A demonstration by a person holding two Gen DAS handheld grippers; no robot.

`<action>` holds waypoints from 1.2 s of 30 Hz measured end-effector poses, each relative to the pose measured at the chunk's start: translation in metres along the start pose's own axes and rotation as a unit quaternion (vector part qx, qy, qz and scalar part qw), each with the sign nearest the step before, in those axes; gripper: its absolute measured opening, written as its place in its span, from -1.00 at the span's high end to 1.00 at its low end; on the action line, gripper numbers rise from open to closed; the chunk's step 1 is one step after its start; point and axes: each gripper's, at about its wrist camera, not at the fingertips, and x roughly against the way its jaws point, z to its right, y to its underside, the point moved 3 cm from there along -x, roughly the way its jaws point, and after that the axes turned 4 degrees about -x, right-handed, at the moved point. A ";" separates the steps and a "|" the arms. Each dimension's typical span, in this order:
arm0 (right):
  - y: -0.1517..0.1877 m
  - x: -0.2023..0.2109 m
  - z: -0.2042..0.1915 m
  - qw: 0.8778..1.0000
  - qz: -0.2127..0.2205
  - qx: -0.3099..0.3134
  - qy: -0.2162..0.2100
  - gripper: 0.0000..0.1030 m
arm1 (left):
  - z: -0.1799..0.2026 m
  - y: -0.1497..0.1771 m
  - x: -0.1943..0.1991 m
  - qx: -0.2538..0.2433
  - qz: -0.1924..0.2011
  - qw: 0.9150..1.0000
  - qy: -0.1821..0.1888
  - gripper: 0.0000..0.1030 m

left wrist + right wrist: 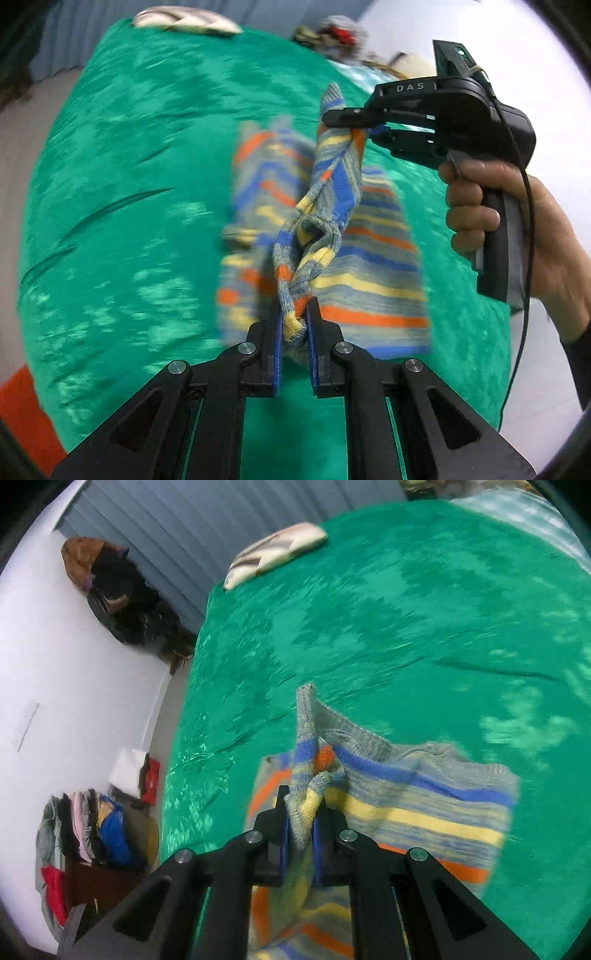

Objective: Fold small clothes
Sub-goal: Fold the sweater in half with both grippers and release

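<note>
A small knit garment (369, 266) with grey, blue, yellow and orange stripes hangs lifted above the green bed cover (129, 184). My left gripper (294, 325) is shut on one bunched edge of it. My right gripper (364, 129) shows in the left wrist view, held in a hand, shut on the garment's upper edge. In the right wrist view my right gripper (301, 823) pinches the garment (424, 805), which drapes down to the right and below over the green cover (406, 609). The hanging parts are blurred.
A folded cream and brown cloth (275, 554) lies at the far edge of the bed, also in the left wrist view (184, 20). A heap of clothes (340, 37) sits at the back right. Stacked clothes (96, 827) and a dark bag (122, 602) stand by the white wall.
</note>
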 end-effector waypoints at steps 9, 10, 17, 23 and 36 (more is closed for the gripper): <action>0.014 0.023 -0.001 0.996 0.077 -0.024 -0.043 -0.10 | -0.049 -0.007 0.047 0.053 0.034 0.997 -0.043 0.01; 0.019 0.040 0.008 0.996 0.091 -0.015 -0.011 -0.10 | -0.048 -0.011 0.051 0.048 0.040 0.997 -0.039 0.01; 0.086 0.087 0.029 0.987 0.060 0.128 0.080 0.33 | 0.001 -0.048 0.016 -0.077 0.025 0.997 0.017 0.18; 0.164 0.032 0.043 0.979 -0.055 0.177 0.086 0.66 | -0.007 -0.043 -0.033 -0.132 -0.061 0.988 -0.060 0.22; 0.043 0.009 0.084 0.990 -0.012 0.075 0.121 0.67 | -0.006 -0.129 -0.113 -0.136 -0.049 0.986 -0.084 0.13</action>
